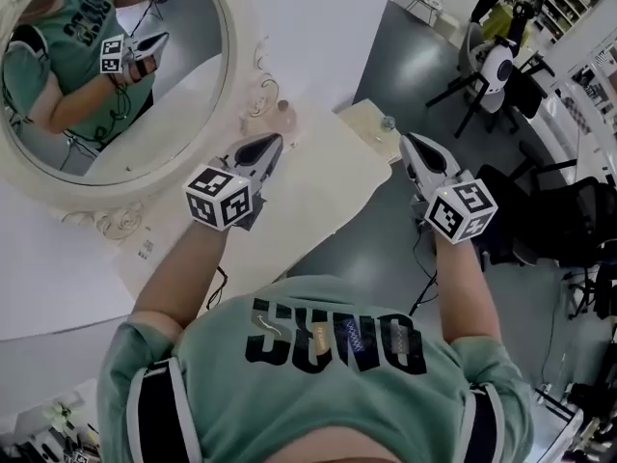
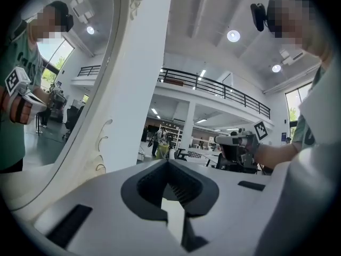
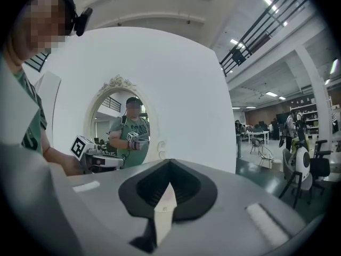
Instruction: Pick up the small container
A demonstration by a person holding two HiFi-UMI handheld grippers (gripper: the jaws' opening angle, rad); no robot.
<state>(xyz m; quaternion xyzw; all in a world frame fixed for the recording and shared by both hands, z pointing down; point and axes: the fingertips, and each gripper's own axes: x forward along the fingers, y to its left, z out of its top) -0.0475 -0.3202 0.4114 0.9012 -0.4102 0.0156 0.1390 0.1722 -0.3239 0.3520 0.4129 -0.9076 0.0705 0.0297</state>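
On the cream desk (image 1: pixel 318 196), in front of the oval mirror (image 1: pixel 243 66) with its carved frame, we see the small container (image 1: pixel 388 122) near the right-hand edge of the top. It stands upright, and it is too small in the head view for us to tell more than a pale body and a greyish top. A second small item, a pinkish bottle (image 1: pixel 282 107), stands further left, just beside the mirror's frame.

We hold both grippers roughly level over the desk, pointing towards the white wall panel (image 1: pixel 318 27) behind it. The left gripper (image 1: pixel 273 143) hangs over the middle of the desk, near the pinkish bottle but apart from it. Its own view shows the jaws brought together at the tip, with only the pale desk surface showing through the hollow behind them. The right gripper (image 1: pixel 406 141) sits at the desk's right edge with its tip just short of the small container – near, not touching. In its own view the jaws likewise meet at the tip and grasp nothing.

Each gripper carries its marker cube at the rear – both show plainly from above. In the mirror we see the person in the green shirt (image 1: pixel 67 56) reflected with a gripper raised
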